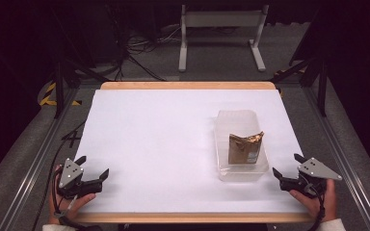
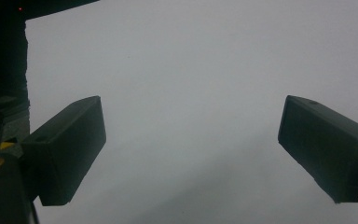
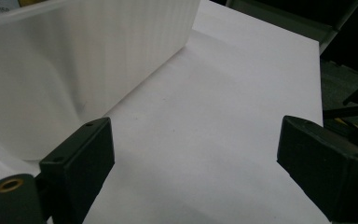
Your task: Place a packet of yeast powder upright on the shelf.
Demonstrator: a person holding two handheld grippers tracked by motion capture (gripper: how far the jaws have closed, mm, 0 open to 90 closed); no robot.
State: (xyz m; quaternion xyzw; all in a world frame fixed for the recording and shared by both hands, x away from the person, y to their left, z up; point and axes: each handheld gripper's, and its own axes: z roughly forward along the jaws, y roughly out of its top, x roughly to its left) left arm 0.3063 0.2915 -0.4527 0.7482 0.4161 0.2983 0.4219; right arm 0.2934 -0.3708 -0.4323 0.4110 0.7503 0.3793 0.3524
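A translucent white plastic bin (image 1: 240, 144) sits on the right half of the white table top (image 1: 164, 144). A crumpled brown paper bag (image 1: 244, 148) stands upright inside it. My right gripper (image 1: 287, 166) rests near the front right corner, just right of the bin, jaws wide apart with nothing between them. In the right gripper view the bin's wall (image 3: 74, 70) rises at the left, close to the left jaw, and the right gripper (image 3: 193, 163) is over bare white surface. My left gripper (image 1: 94, 166) lies at the front left, open and empty; the left gripper (image 2: 191, 154) faces plain white table.
The table has a wooden edge (image 1: 188, 85) at the back and front. Metal rails run along both sides. A white stand (image 1: 221, 29) and cables lie on the floor beyond the table.
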